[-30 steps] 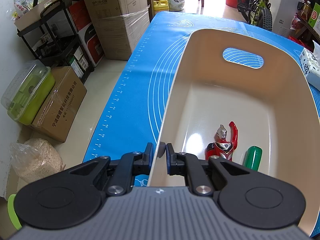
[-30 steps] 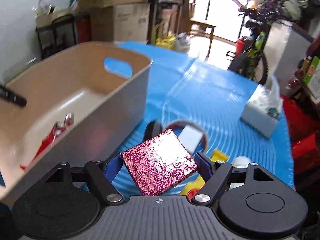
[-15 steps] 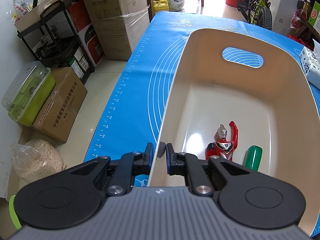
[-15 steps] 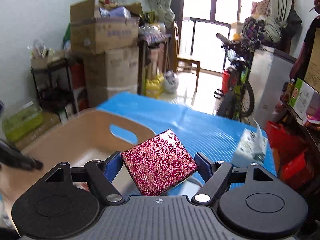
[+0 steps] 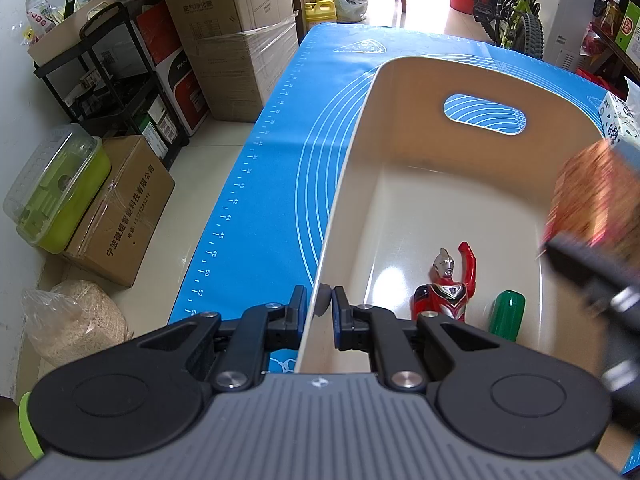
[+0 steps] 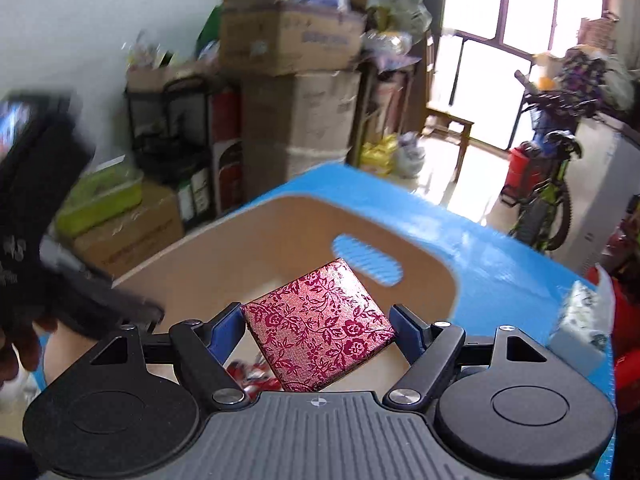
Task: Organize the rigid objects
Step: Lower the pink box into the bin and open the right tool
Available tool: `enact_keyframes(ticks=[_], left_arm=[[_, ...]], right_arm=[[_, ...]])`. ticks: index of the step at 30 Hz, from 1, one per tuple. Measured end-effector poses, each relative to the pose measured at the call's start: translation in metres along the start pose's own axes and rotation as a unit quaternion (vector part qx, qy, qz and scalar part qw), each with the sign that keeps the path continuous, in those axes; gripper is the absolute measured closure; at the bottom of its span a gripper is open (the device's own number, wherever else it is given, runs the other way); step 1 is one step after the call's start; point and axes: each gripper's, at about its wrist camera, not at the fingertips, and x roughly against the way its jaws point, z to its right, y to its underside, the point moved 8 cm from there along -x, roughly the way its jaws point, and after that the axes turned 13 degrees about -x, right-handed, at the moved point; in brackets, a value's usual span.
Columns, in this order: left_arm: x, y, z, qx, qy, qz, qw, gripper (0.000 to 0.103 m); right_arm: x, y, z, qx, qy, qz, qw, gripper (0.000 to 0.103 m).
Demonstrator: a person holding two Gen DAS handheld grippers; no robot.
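Observation:
A cream plastic bin (image 5: 472, 76) stands on the blue mat (image 5: 280, 152). My left gripper (image 5: 320, 306) is shut on the bin's near left rim. Inside the bin lie a red and silver hero figure (image 5: 448, 284) and a green cylinder (image 5: 507, 316). My right gripper (image 6: 318, 326) is shut on a red floral box (image 6: 318, 328) and holds it above the bin (image 6: 248, 256). The box shows blurred at the right of the left wrist view (image 5: 592, 200).
A tissue pack (image 6: 580, 320) lies on the mat right of the bin. Cardboard boxes (image 5: 232, 32), a black shelf (image 5: 112, 80) and a green lidded container (image 5: 56, 184) stand on the floor to the left. A bicycle (image 5: 512, 12) is at the far end.
My right gripper has carried the floral box from beside the bin to above its inside. The left gripper has kept its hold on the rim.

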Motion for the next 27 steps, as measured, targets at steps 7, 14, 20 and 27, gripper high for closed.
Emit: enact_keyframes(ticks=[7,14,20,27], left_arm=[[0.0,0.0,0.0,-0.001,0.0,0.0,1.0,0.088],[0.001,-0.001,0.001,-0.002,-0.001,0.002,1.0,0.088],[0.001,-0.002,0.0,-0.003,-0.001,0.0,1.0,0.088],[0.001,-0.001,0.0,-0.001,0.0,0.0,1.0,0.088]], right_arm=[[-0.024,0.027,-0.014,0.014,0.0,-0.061,0.998,0.024],[-0.035,0.042,-0.018,0.022,-0.001,-0.117,0.993,0.023],[-0.027,0.036,-0.012,0.0,-0.012,-0.119,0.993,0.022],[0.012,0.012,0.019,-0.021,-0.015,-0.071,0.997,0.02]])
